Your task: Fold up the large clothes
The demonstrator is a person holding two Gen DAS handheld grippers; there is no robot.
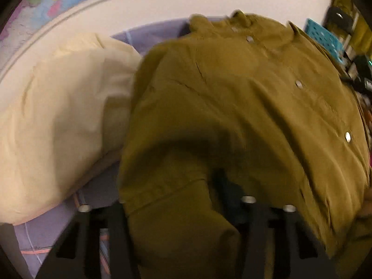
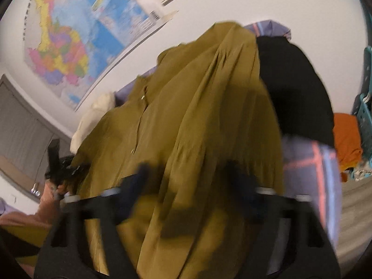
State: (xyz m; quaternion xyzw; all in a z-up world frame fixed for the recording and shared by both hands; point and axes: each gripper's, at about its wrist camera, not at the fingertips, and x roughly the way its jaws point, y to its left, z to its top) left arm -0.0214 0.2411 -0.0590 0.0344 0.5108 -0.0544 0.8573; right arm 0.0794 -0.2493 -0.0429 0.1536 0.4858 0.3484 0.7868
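On the bed (image 1: pixel 58 237), both grippers straddle the olive shirt (image 1: pixel 232 107).

No legible text; lettering on wall map (image 2: pixel 69 44) and barcode label (image 2: pixel 155 15) too blurred.

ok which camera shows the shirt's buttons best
The left wrist view: the shirt lies front up, with its buttons clearly visible. The right wrist view shows the same shirt mostly bunched in folds, only a couple of buttons faintly visible.
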